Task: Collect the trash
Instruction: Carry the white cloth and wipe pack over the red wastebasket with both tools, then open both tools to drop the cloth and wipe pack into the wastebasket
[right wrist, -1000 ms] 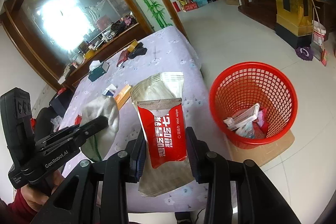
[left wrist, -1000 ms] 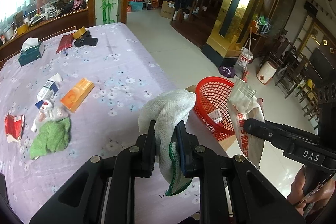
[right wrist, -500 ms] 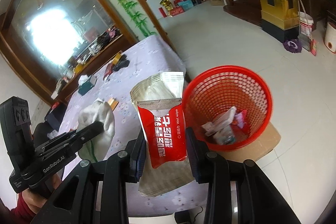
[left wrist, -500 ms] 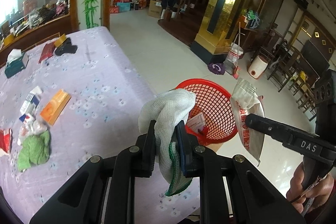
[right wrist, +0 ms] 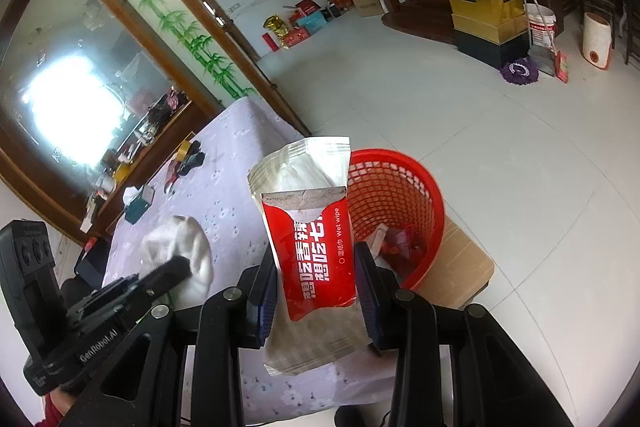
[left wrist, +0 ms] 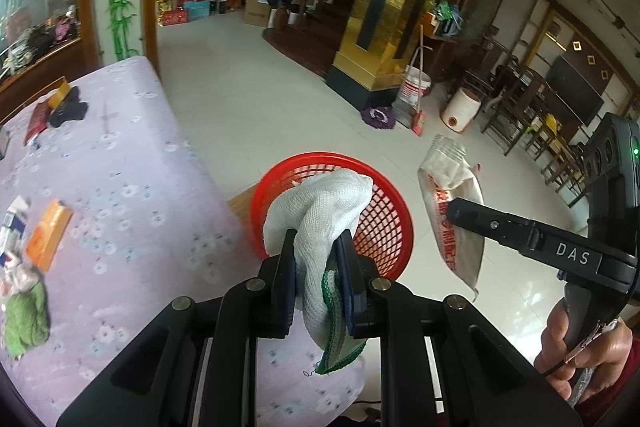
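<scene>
Trash, 2 items: white cloth point(left wrist: 320, 211) clamped in my left gripper point(left wrist: 316, 275), wet-wipe packet point(right wrist: 312, 247) clamped in my right gripper point(right wrist: 316, 291). Red basket point(left wrist: 384, 227) sits at 12 o'clock, floor level. Risk: early release drops either item onto the table point(left wrist: 120, 187) edge.

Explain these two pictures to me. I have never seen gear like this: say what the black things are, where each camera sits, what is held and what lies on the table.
No robot here: a person holds a two-finger gripper in each hand, with a fisheye camera on each one looking along its fingers.

The left camera shows the left gripper shut on a white knitted cloth. The right camera shows the right gripper shut on a red wet wipe packet.

Beyond both stands a red basket on the floor, with some trash already inside.

On the purple-clothed table lie an orange box, a green cloth and other small items.
</scene>
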A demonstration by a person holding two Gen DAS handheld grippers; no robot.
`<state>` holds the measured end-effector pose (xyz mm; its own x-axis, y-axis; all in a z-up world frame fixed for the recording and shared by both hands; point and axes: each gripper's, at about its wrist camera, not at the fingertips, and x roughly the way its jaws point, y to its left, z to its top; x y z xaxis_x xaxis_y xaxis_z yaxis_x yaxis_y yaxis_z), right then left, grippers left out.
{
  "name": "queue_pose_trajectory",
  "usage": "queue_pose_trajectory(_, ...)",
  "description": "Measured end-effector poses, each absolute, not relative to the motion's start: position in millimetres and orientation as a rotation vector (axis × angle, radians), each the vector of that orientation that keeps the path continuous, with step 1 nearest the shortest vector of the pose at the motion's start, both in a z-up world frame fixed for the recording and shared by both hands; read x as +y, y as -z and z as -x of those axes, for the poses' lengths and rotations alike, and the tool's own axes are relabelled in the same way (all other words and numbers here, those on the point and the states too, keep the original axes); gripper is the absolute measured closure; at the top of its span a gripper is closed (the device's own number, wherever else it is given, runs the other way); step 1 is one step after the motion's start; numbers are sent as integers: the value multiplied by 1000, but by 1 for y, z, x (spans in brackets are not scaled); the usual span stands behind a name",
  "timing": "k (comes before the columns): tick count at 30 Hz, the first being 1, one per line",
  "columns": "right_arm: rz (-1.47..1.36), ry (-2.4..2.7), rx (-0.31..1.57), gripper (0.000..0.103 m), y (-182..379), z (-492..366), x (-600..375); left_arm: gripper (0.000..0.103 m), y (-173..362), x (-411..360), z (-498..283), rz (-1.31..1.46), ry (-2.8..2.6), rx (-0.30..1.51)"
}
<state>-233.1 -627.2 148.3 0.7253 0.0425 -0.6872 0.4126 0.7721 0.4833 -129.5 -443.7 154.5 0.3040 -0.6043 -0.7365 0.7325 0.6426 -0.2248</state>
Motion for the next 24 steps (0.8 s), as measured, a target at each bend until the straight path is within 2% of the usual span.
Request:
queue_pose_trajectory(13, -675, 237, 778, 62, -131, 190, -667, 84, -130, -499, 98, -147, 882, 978)
queue_pose_trajectory(16, -682, 238, 785, 61, -127, 178, -673, 77, -127, -506, 94, -143, 880, 987)
queue_pose_trajectory(17, -681, 243, 786, 59, -125, 177, -676, 66, -127, -507, 92, -143, 875, 989)
queue_pose_trajectory(18, -682, 247, 792, 52, -124, 173, -677, 59, -127, -507, 91, -138, 865, 988)
queue_pose_trajectory(19, -684, 246, 795, 49, -123, 171, -679, 47, -128, -505, 90, -127, 856, 984)
queue_pose_trajectory(20, -688, 248, 792, 41, -123, 171, -681, 45, -129, -504, 89, -117, 852, 979)
queue_pose_trajectory(21, -692, 251, 784, 39, -123, 171, -683, 45, -131, -502, 89, -109, 852, 976)
queue_pose_trajectory(24, -689, 256, 774, 39, -125, 174, -687, 45, -133, -495, 87, -94, 852, 991)
